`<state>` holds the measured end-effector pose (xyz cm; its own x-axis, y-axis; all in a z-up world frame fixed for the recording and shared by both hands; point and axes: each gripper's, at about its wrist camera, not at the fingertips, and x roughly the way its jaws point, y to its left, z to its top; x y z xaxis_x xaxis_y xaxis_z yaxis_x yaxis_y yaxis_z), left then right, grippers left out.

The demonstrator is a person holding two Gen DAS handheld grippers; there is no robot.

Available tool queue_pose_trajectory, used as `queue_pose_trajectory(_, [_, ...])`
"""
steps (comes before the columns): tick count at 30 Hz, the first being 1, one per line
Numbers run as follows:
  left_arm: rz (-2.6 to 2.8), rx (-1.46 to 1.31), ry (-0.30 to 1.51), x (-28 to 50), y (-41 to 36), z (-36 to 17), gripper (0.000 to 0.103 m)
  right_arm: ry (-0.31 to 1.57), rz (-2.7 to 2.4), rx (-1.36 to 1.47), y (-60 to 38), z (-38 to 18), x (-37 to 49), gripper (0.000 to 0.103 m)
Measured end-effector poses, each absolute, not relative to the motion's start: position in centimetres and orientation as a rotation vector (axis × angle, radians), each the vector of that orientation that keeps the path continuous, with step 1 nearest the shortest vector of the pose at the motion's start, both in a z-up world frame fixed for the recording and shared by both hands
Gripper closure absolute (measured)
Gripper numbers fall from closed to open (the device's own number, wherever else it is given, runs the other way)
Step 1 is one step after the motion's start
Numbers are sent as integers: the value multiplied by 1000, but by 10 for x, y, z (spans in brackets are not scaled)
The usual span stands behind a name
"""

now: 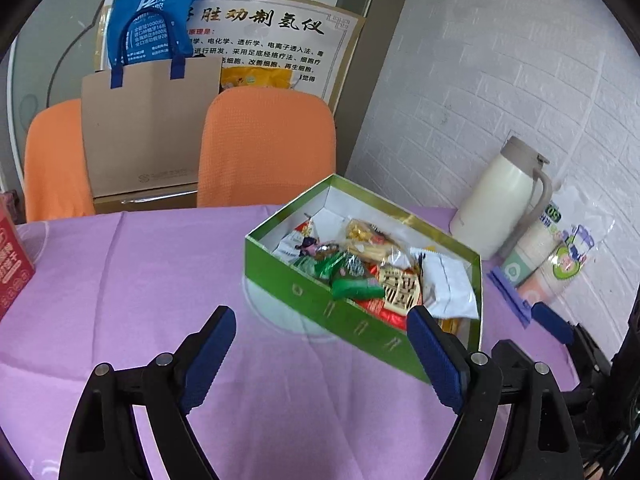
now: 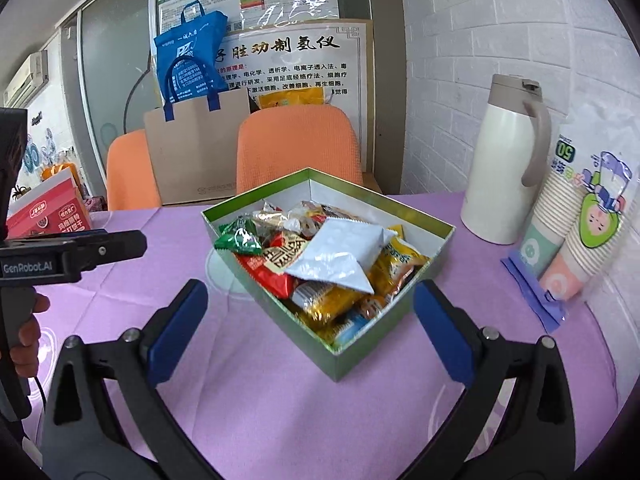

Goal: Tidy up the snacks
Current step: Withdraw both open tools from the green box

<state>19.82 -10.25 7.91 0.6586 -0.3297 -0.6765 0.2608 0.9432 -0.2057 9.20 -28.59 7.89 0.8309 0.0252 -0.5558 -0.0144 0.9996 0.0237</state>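
Snacks (image 2: 320,264) all in box (image 2: 276,316), mid-frame; both grippers (image 1: 320,356) (image 2: 310,330) spread, empty; likely final step: withdraw.

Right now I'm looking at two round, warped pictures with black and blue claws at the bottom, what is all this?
Each picture comes from a wide-angle camera mounted on a hand-held gripper, looking forward along its two fingers. A person holds one in each hand. The left gripper and right gripper are both open and hold nothing. On the purple tablecloth stands an open green box filled with wrapped snacks. Beside it, towards the wall, are a cream thermos jug and a pack of paper cups. A red carton stands at the left.
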Motion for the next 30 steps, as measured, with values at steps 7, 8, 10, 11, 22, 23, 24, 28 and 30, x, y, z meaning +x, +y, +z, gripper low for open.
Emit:
queue_pose_trajectory(7, [-325, -102, 759, 129, -103, 63, 4, 597, -33, 2, -286, 62, 38, 1])
queue_pose_trajectory(8, [-322, -101, 758, 122, -104, 59, 4, 603, -44, -2, -286, 59, 34, 1])
queue_pose_trajectory(10, [-325, -87, 759, 108, -109, 49, 4, 608, -63, -8, -287, 53, 25, 1])
queue_pose_trajectory(11, [-327, -79, 768, 104, -112, 45, 4, 611, -68, -8, -288, 49, 21, 1])
queue_pose_trajectory(22, [-321, -1, 832, 87, -131, 14, 4, 640, -89, 28, -294, 32, 15, 1])
queue_pose_trajectory(23, [-322, -3, 832, 88, -132, 13, 4, 642, -90, 30, -294, 31, 15, 1])
queue_pose_trajectory(24, [-323, -5, 833, 88, -131, 13, 4, 645, -92, 33, -295, 30, 16, 1])
queue_pose_trajectory(28, [-318, 5, 832, 88, -132, 12, 4, 653, -91, 39, -297, 28, 18, 1])
queue_pose_trajectory(30, [-316, 6, 832, 88, -132, 12, 4, 653, -90, 37, -297, 27, 18, 1])
